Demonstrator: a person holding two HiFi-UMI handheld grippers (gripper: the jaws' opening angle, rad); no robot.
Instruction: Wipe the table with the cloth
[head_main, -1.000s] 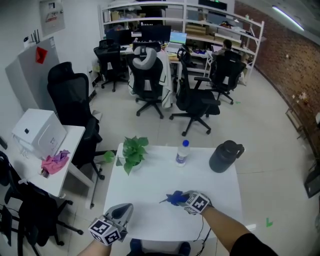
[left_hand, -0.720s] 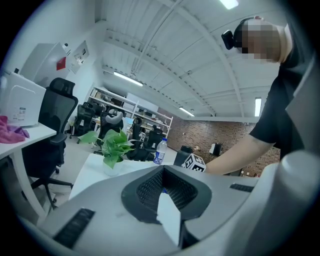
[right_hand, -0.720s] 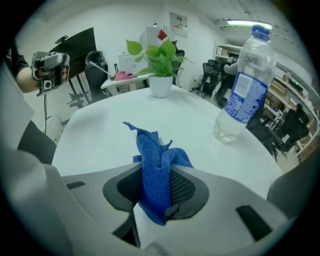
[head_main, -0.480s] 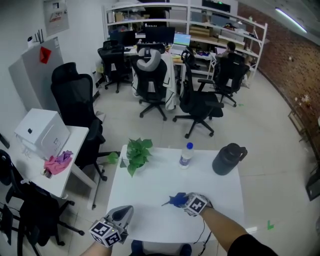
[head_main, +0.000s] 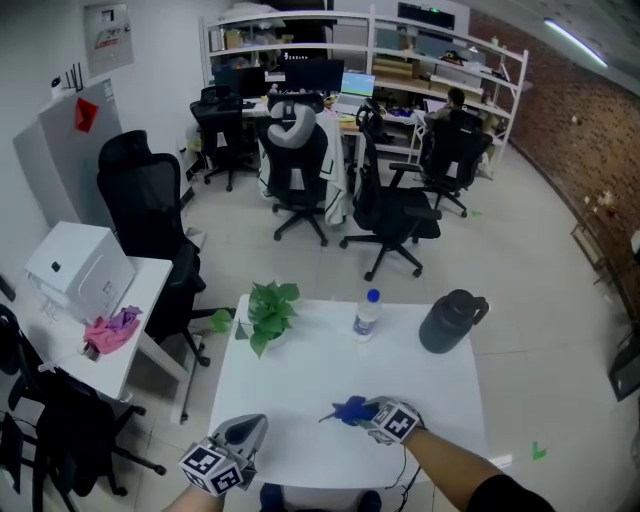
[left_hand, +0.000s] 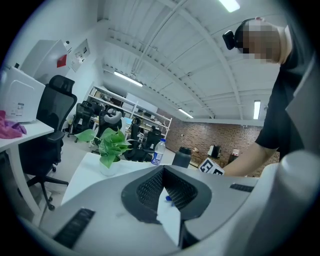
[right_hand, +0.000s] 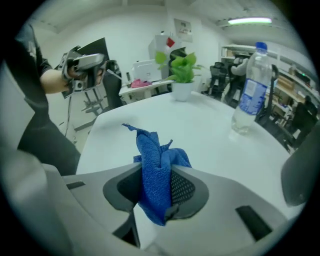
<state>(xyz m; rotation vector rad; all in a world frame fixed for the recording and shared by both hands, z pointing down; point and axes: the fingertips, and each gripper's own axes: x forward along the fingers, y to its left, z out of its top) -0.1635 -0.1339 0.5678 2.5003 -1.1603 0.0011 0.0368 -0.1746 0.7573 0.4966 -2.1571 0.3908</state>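
Cloth (head_main: 348, 410) and right gripper (head_main: 366, 412) sit a touch closer to the near edge of the desk (head_main: 300, 370) than half a second back; nothing else on the desk has shifted. Cloth is blue, bunched, pinched upright between the right jaws, which are closed on it. Its loose end spills forward onto the white desk top, right of centre near the near edge. Person's bare forearm runs back from this gripper to the near right corner.

Left gripper (head_main: 254, 423) hovers at the near left corner, pointing roughly level across the desk. Its jaw tips meet, nothing between them. Well apart from the cloth.

Along the far edge: small potted plant (head_main: 268, 312) toward the left corner, clear water bottle (head_main: 366, 315) with blue cap at the middle, dark jug (head_main: 447, 322) toward the right corner. All three upright, apart from each other.

Left of the desk, a second white table carries a white box (head_main: 78, 268) and a pink rag (head_main: 110, 330). Black office chairs (head_main: 390, 205) stand on the floor beyond.
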